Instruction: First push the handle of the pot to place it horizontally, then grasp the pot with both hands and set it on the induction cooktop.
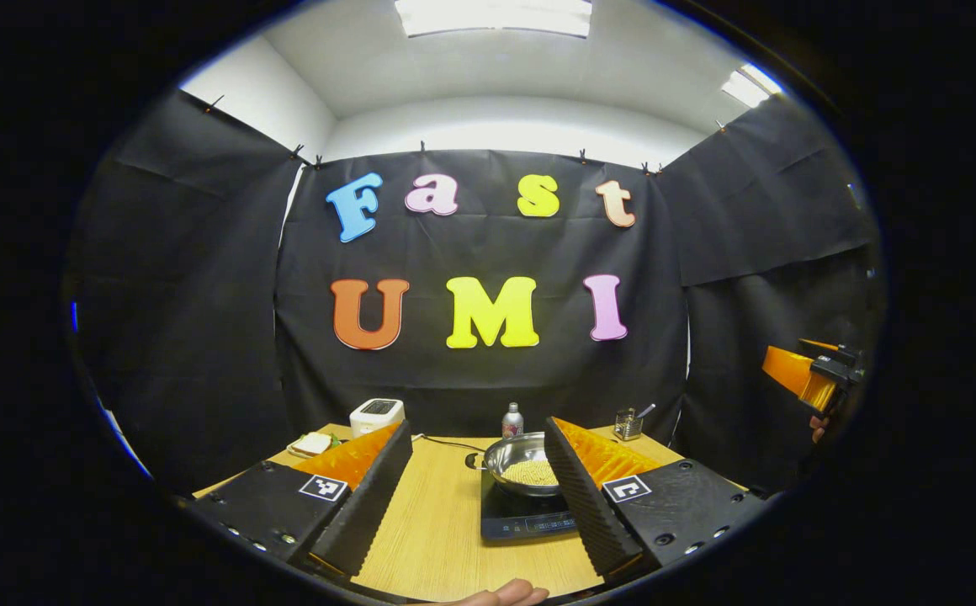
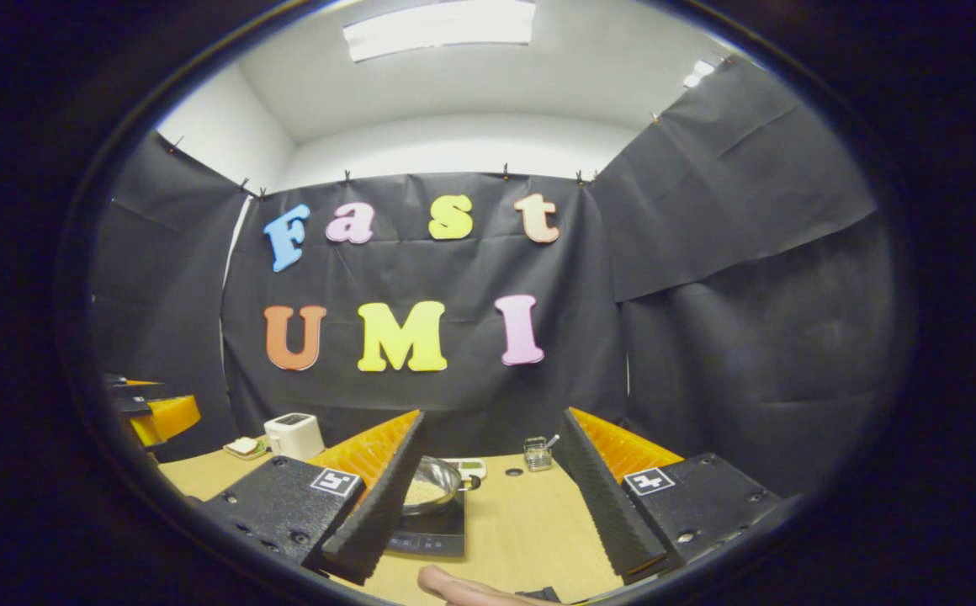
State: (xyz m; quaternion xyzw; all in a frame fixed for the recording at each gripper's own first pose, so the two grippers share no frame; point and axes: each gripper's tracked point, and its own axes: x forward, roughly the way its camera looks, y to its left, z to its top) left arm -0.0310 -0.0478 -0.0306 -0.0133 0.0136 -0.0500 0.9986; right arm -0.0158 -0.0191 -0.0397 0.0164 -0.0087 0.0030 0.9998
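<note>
from the left gripper view, left hand-held gripper (image 1: 475, 505) spread wide, holding nothing, raised back from the tabletop (image 1: 437, 539). pot (image 1: 522, 463) sits on the induction cooktop (image 1: 522, 515), pale grains inside; task looks done. right hand-held gripper (image 1: 816, 379) off to the side. right gripper view: right hand-held gripper (image 2: 488, 513) also spread, empty; pot (image 2: 429, 486) on cooktop (image 2: 429, 534), small cup (image 2: 537, 456) with utensil behind.

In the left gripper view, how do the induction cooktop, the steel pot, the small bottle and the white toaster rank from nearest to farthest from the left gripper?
1. Black induction cooktop, between the fingers, to the right.
2. Steel pot of grains, on the cooktop.
3. Small silver bottle, behind the pot, and white toaster, far left: too close to call.
</note>
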